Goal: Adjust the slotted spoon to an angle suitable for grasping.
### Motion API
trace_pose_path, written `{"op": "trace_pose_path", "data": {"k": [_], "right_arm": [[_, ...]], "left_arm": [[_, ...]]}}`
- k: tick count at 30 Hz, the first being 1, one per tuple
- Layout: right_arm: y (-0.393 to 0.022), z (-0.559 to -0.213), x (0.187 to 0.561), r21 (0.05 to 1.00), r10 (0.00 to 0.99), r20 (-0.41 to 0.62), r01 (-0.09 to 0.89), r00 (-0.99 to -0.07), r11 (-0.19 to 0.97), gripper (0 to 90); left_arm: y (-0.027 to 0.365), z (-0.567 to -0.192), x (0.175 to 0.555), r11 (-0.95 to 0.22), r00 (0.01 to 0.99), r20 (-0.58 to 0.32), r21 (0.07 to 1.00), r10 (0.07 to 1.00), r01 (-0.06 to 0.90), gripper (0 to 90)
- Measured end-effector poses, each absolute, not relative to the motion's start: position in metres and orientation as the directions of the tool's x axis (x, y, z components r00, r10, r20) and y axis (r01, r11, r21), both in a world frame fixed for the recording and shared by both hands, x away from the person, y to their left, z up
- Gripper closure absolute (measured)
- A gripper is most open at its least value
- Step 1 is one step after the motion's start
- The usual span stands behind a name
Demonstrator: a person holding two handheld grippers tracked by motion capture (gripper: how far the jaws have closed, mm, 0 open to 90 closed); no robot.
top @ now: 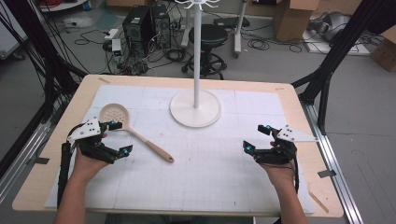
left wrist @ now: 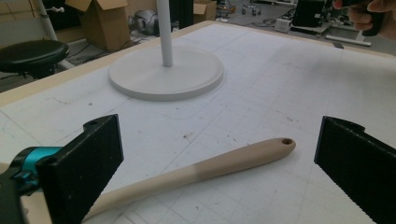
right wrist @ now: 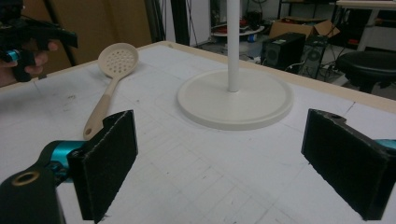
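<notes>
Left gripper (top: 120, 137), fingers wide, straddles the spoon (top: 134, 132); its handle runs near-right toward the stand (top: 195, 108), probably untouched. Right gripper (top: 256, 138) waits wide, well apart.

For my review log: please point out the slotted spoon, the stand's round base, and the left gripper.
slotted spoon (top: 113, 114), high view, on its perforated bowl.
stand's round base (top: 205, 114), high view, on the flat disc beside the pole.
left gripper (top: 119, 137), high view, midway between its open fingertips.
</notes>
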State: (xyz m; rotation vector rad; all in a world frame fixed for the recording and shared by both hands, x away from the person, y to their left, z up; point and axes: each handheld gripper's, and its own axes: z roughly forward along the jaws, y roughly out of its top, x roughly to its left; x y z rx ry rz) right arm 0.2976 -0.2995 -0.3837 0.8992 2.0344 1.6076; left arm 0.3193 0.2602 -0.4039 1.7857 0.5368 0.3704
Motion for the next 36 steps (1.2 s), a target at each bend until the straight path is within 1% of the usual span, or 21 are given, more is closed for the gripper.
{"op": "trace_pose_path", "data": {"k": [4, 9, 17, 19, 20, 24, 26, 27, 28, 30, 32, 33, 34, 36], "right_arm": [[-0.299, -0.386, 0.298, 0.959, 0.694, 0.076, 0.243, -0.716, 0.146, 9.8], [-0.3, -0.386, 0.298, 0.959, 0.699, 0.076, 0.245, -0.711, 0.145, 9.8], [-0.296, -0.387, 0.297, 0.956, 0.696, 0.07, 0.247, -0.715, 0.159, 9.8], [-0.294, -0.389, 0.297, 0.952, 0.69, 0.07, 0.254, -0.721, 0.169, 9.8], [-0.294, -0.389, 0.297, 0.952, 0.69, 0.069, 0.255, -0.72, 0.172, 9.8], [-0.294, -0.389, 0.297, 0.953, 0.689, 0.067, 0.252, -0.722, 0.171, 9.8], [-0.294, -0.39, 0.296, 0.952, 0.685, 0.074, 0.256, -0.725, 0.169, 9.8], [-0.294, -0.39, 0.296, 0.952, 0.685, 0.074, 0.256, -0.725, 0.169, 9.8], [-0.293, -0.391, 0.297, 0.95, 0.685, 0.069, 0.257, -0.725, 0.177, 9.8], [-0.292, -0.393, 0.297, 0.948, 0.682, 0.069, 0.26, -0.728, 0.182, 9.8], [-0.292, -0.393, 0.297, 0.947, 0.682, 0.073, 0.266, -0.728, 0.182, 9.8], [-0.292, -0.393, 0.297, 0.947, 0.682, 0.073, 0.266, -0.728, 0.182, 9.8], [-0.293, -0.392, 0.297, 0.949, 0.682, 0.07, 0.259, -0.728, 0.179, 9.8], [-0.294, -0.391, 0.296, 0.951, 0.682, 0.072, 0.256, -0.728, 0.172, 9.8]], "left_arm": [[0.261, -0.405, 0.32, -0.225, 0.84, -0.028, 0.958, 0.541, 0.177, 1.7], [0.261, -0.404, 0.319, -0.229, 0.839, -0.016, 0.959, 0.545, 0.167, 1.7], [0.262, -0.406, 0.322, -0.239, 0.823, -0.028, 0.951, 0.567, 0.197, 1.9], [0.262, -0.407, 0.321, -0.248, 0.827, -0.022, 0.949, 0.561, 0.194, 11.1], [0.26, -0.407, 0.321, -0.249, 0.833, -0.024, 0.949, 0.553, 0.193, 12.8], [0.258, -0.408, 0.322, -0.25, 0.831, -0.023, 0.949, 0.555, 0.193, 14.0], [0.258, -0.409, 0.322, -0.251, 0.831, -0.02, 0.949, 0.556, 0.191, 17.9], [0.258, -0.409, 0.323, -0.25, 0.832, -0.023, 0.949, 0.555, 0.194, 17.9], [0.258, -0.41, 0.324, -0.248, 0.836, -0.028, 0.949, 0.548, 0.194, 22.9], [0.258, -0.411, 0.324, -0.254, 0.836, -0.026, 0.947, 0.548, 0.196, 28.8], [0.257, -0.413, 0.326, -0.271, 0.838, -0.031, 0.939, 0.545, 0.211, 32.5], [0.257, -0.414, 0.326, -0.272, 0.838, -0.036, 0.938, 0.545, 0.217, 32.5], [0.256, -0.415, 0.328, -0.277, 0.839, -0.043, 0.933, 0.543, 0.228, 38.2], [0.256, -0.415, 0.328, -0.277, 0.836, -0.042, 0.933, 0.547, 0.228, 42.1]]}}
